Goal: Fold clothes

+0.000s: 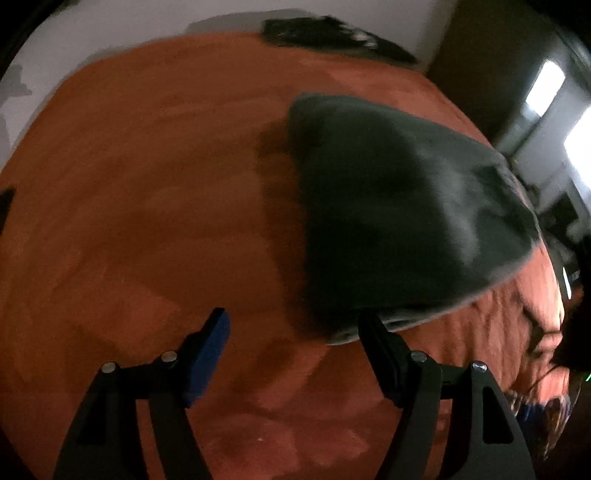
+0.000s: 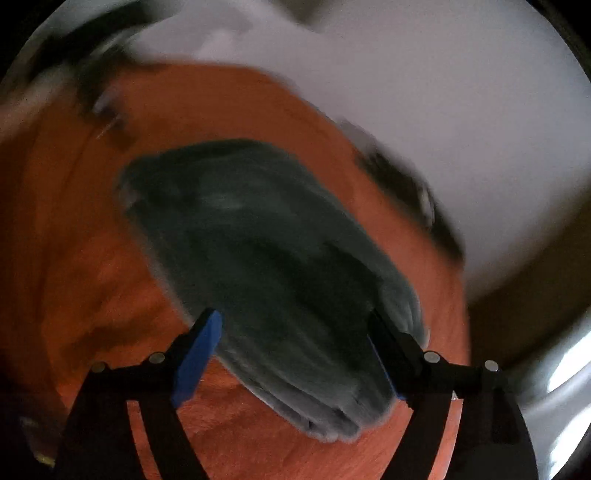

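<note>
A dark grey folded garment (image 1: 399, 206) lies on an orange-red bedspread (image 1: 147, 192). In the left wrist view my left gripper (image 1: 295, 325) is open, its right finger at the garment's near edge, its left finger over bare spread. In the right wrist view the same garment (image 2: 266, 266) shows stacked folded layers at its near end. My right gripper (image 2: 295, 325) is open and hovers over that near end, nothing clamped between its blue pads. The right view is motion-blurred.
A second dark garment (image 1: 332, 35) lies at the far edge of the bedspread by a pale wall (image 1: 129, 22). It shows again as a dark blurred strip (image 2: 410, 199). Bright windows (image 1: 546, 88) and dim room clutter are at right.
</note>
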Demonstrator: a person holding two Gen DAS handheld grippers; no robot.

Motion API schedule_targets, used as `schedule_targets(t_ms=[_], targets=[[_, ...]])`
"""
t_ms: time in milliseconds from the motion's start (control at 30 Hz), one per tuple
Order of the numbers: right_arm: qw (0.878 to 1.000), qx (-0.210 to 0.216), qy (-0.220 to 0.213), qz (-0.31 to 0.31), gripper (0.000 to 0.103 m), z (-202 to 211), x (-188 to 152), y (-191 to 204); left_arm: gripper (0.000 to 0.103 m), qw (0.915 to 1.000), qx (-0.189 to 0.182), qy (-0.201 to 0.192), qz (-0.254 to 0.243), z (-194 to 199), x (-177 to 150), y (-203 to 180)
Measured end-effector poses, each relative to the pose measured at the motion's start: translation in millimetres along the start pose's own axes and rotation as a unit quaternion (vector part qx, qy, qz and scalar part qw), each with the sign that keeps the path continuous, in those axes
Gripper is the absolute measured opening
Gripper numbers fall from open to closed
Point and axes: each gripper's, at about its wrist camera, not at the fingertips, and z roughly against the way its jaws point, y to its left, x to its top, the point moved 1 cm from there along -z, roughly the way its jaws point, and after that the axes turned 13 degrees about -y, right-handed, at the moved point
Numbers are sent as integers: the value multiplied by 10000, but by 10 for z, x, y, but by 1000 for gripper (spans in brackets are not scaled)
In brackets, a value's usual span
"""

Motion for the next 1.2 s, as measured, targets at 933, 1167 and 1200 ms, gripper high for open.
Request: schedule_targets(t_ms=[933, 1167, 1200], targets=[[9684, -1054, -135, 2254, 80, -1206, 109, 814, 73, 9878, 467, -270, 1461, 218, -166, 968], [9645, -1004, -198, 2436, 80, -1218, 106, 915, 73, 9845, 420, -150, 1697, 143, -231, 1032], [9652, -980, -177, 2420, 80, -1232, 108, 907, 73, 9847, 415, -144, 1685, 125, -220, 1022]])
